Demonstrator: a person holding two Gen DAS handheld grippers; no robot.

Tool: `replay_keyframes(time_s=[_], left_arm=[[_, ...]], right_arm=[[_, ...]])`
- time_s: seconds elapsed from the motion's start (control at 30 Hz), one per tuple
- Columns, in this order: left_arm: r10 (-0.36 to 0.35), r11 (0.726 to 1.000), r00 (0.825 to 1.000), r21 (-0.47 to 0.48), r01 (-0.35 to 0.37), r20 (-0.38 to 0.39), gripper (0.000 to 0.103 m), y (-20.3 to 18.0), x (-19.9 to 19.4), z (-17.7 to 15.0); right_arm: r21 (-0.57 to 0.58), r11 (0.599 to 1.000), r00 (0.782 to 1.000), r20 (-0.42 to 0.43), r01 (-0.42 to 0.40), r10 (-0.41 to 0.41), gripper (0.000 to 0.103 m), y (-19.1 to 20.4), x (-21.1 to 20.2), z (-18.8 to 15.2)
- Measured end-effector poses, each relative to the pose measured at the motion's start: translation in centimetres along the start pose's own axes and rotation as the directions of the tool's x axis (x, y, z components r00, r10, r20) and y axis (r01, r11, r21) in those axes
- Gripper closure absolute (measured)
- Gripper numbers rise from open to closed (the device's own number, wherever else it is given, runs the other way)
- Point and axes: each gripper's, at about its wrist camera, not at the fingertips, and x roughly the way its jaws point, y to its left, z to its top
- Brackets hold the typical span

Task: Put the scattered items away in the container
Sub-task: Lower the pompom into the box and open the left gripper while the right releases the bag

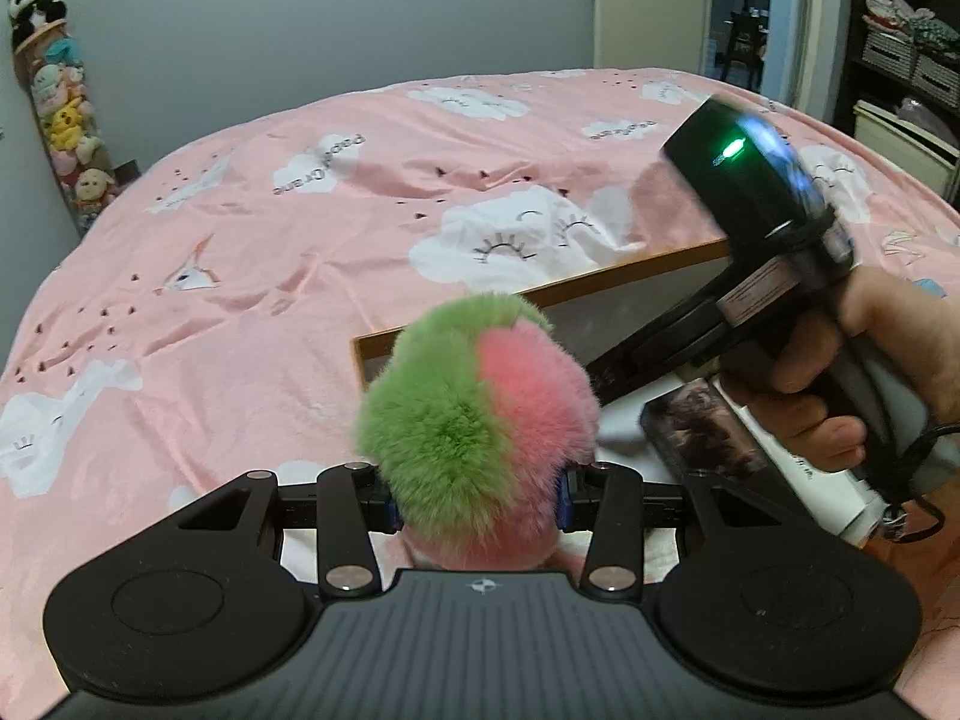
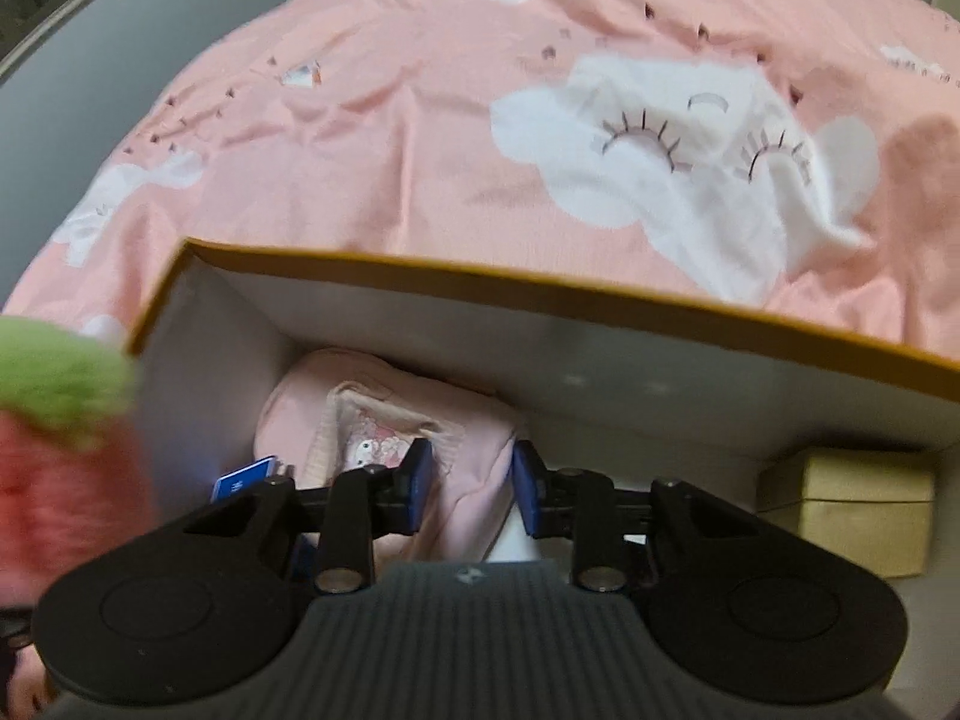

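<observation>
My left gripper (image 1: 477,495) is shut on a fluffy green and pink pompom (image 1: 474,420), held just left of the box's near left corner; it also shows blurred in the right wrist view (image 2: 60,420). The container is a cardboard box with an orange rim (image 1: 630,276) (image 2: 540,294) on the pink bed. My right gripper (image 2: 471,480) is inside the box, jaws a little apart over a pink cloth item (image 2: 384,420), not gripping it. The right tool (image 1: 774,276) shows in the left wrist view, held in a hand.
Inside the box lie a blue card (image 2: 243,480), a beige small box (image 2: 852,504) and a dark printed packet (image 1: 702,426). The pink cloud-print duvet (image 1: 300,240) spreads all around. Plush toys (image 1: 66,120) hang on the far left wall; shelves stand at right.
</observation>
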Motion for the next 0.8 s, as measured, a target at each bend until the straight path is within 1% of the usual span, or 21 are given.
replay_keyframes(time_s=[0.03,0.17,0.33,0.53,0.67,0.8], left_arm=[[-0.007,1.0,1.0,0.006,0.007,0.002,0.054,-0.3,0.1,0.1],[-0.054,0.998,0.999,0.012,0.054,0.003,0.054,-1.4,0.8,0.6],[-0.129,0.992,0.991,0.001,0.129,-0.026,0.053,-3.1,2.5,1.3],[-0.21,0.978,0.974,-0.036,0.208,-0.086,0.052,-4.6,4.5,1.4],[-0.213,0.977,0.967,-0.057,0.206,-0.141,0.049,-4.8,5.8,1.1],[-0.22,0.975,0.962,-0.032,0.218,-0.164,0.046,-5.0,5.5,0.5]], right_arm=[[-0.007,1.0,1.0,0.026,-0.003,0.003,0.068,-0.1,-1.0,-0.2],[-0.012,1.0,0.995,0.102,0.019,-0.018,0.067,-0.8,-4.9,-1.2],[-0.015,0.996,0.982,0.167,0.089,-0.086,0.066,-1.8,-8.6,-3.2],[0.019,0.99,0.971,0.194,0.141,-0.142,0.066,-3.0,-10.3,-5.5],[0.041,0.99,0.969,0.203,0.134,-0.14,0.065,-3.4,-10.7,-6.7],[0.04,0.992,0.977,0.172,0.119,-0.124,0.064,-3.6,-10.1,-7.2]])
